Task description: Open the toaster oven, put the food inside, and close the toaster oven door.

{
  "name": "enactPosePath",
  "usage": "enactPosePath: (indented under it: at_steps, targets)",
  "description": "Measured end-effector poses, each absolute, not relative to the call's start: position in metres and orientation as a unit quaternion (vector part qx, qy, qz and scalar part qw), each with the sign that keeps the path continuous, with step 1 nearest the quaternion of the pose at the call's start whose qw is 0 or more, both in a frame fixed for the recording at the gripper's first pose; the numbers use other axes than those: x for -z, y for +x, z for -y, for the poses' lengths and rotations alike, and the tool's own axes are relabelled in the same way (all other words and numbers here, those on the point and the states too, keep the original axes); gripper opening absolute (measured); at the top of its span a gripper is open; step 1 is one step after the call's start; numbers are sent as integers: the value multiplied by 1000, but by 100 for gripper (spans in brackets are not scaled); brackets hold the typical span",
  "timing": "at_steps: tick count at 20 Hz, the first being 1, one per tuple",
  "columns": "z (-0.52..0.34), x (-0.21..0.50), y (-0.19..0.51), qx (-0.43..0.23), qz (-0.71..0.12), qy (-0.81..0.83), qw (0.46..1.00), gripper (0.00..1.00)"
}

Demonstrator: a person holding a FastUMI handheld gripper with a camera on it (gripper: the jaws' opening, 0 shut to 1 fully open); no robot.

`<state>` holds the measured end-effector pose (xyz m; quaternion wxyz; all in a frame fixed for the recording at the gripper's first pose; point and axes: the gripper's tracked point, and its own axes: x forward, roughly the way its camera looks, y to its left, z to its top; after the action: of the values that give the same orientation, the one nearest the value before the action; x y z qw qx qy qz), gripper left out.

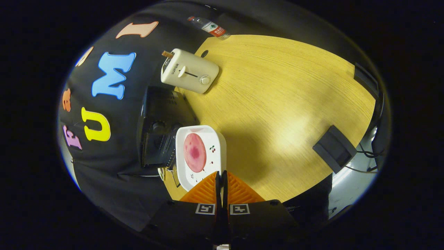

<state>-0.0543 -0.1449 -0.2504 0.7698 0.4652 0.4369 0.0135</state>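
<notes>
My gripper is shut on the near rim of a white square plate that carries a round pink piece of food. The plate extends ahead of the fingers and partly covers the black toaster oven, which stands on the wooden table against the booth wall. One oven knob and a bit of wire rack show beside the plate. I cannot tell how the oven door stands, since the plate hides it.
A cream pop-up toaster with a slice of bread stands beyond the oven. A water bottle lies at the table's far end. Two black blocks sit along the table's other edge.
</notes>
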Motion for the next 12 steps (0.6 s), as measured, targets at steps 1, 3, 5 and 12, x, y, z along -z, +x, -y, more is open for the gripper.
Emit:
enactPosePath:
  at_steps: [1,3,5,12]
  targets:
    - [136,243,-56,-20,-430,470,770,2]
    - [117,230,-59,-32,-419,473,775,2]
    - [94,219,-61,-50,-416,467,779,2]
    - [38,198,-60,-96,-423,460,775,1]
